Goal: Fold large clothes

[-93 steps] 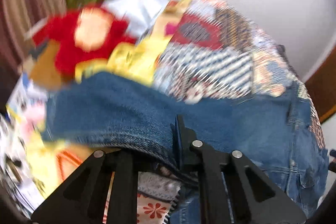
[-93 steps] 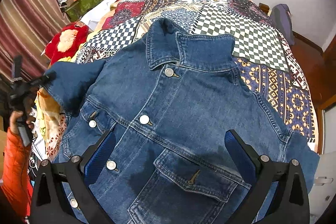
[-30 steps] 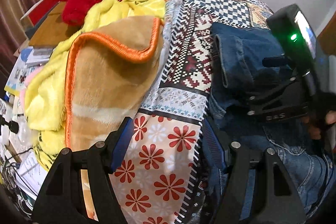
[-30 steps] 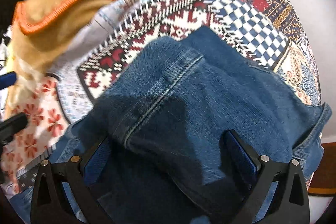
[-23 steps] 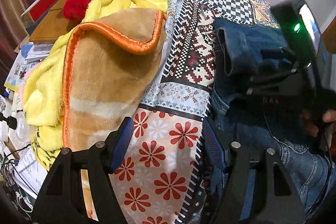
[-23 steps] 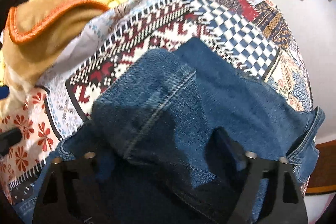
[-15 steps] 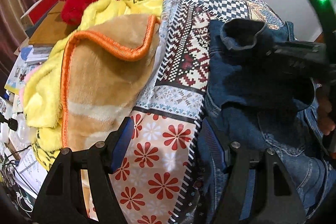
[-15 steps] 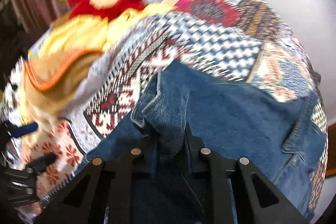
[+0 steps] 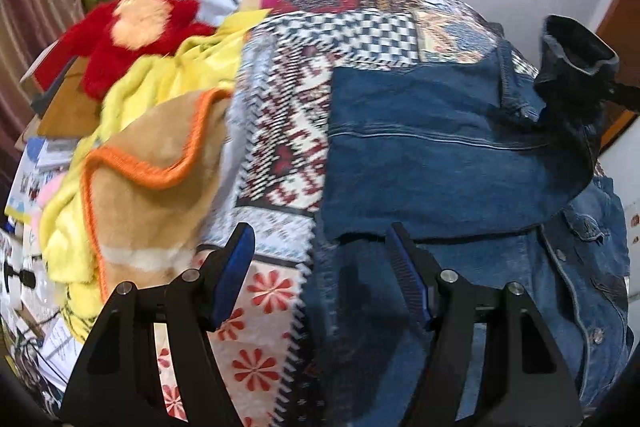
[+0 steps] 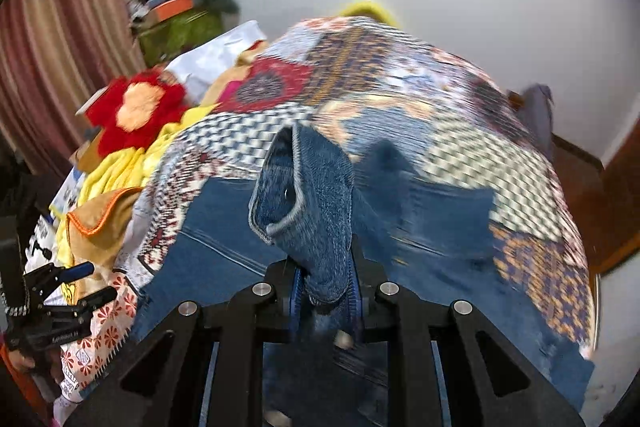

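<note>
The denim jacket [image 9: 440, 155] lies on the bed, spread over the patchwork bedspread [image 9: 288, 131], its buttoned front showing at the lower right of the left wrist view. One sleeve is lifted clear of the body of the garment and drawn across it.

Right gripper [image 10: 326, 291]: jaws clenched on the sleeve cuff [image 10: 304, 195], which stands up between them with its open end facing the camera. Holding at the cuff gives control of the whole sleeve length — in my judgement the sensible grip for laying the sleeve flat over the jacket's front. In the left wrist view the same cuff [image 9: 576, 59] hangs raised at the far right, with the sleeve running down from it to the jacket.

Left gripper [image 9: 320, 267]: jaws released and spread, grasping nothing. They hover over the near edge of the jacket where it meets the bedspread, likely placed to pin or take up that side once the sleeve is down.

Beside the jacket, clear of the fold: a tan blanket with orange trim [image 9: 152, 163], a yellow blanket [image 9: 168, 83] and a red plush toy [image 9: 132, 31].

Assessment: folding is at an early stage — sleeve not yet laid down. Motion blur limits finer detail.
</note>
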`<state>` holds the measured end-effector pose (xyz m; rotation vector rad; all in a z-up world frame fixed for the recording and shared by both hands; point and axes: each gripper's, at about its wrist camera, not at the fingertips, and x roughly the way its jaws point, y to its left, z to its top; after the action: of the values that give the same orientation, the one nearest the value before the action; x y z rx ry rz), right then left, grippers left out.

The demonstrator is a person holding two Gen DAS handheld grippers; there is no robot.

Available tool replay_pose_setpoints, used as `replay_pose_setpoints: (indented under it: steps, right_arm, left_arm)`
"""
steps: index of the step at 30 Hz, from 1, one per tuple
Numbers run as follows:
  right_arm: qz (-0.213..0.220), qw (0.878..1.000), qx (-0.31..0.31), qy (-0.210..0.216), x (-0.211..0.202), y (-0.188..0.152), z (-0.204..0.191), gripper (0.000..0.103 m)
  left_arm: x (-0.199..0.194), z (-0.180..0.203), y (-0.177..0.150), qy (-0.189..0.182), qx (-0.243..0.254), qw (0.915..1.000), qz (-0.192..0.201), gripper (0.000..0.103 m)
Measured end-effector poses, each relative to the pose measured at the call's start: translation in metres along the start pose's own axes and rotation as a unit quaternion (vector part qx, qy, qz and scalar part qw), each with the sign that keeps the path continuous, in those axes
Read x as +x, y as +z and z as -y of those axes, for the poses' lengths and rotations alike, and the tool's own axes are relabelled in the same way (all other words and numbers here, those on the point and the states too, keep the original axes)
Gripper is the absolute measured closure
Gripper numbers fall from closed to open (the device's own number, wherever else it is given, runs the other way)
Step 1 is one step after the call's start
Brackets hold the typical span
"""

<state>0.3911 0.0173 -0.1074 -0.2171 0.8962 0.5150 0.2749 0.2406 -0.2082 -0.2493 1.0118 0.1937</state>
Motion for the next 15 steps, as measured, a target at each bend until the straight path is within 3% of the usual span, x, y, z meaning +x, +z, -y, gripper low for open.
replay_pose_setpoints:
  steps: [7, 15]
  right_arm:
    - [-0.025, 0.998, 0.062, -0.001, -0.020, -0.042, 0.071, 0.087]
    - [-0.105, 0.984, 0.145, 0.013, 0.008, -0.106, 0.123, 0.086]
  left_arm:
    - [0.007, 0.049, 0.018, -0.027, 0.038, 0.9989, -0.001, 0.036]
    - [0.031, 0.100, 0.022, -0.051, 0.071, 0.9958, -0.027, 0.036]
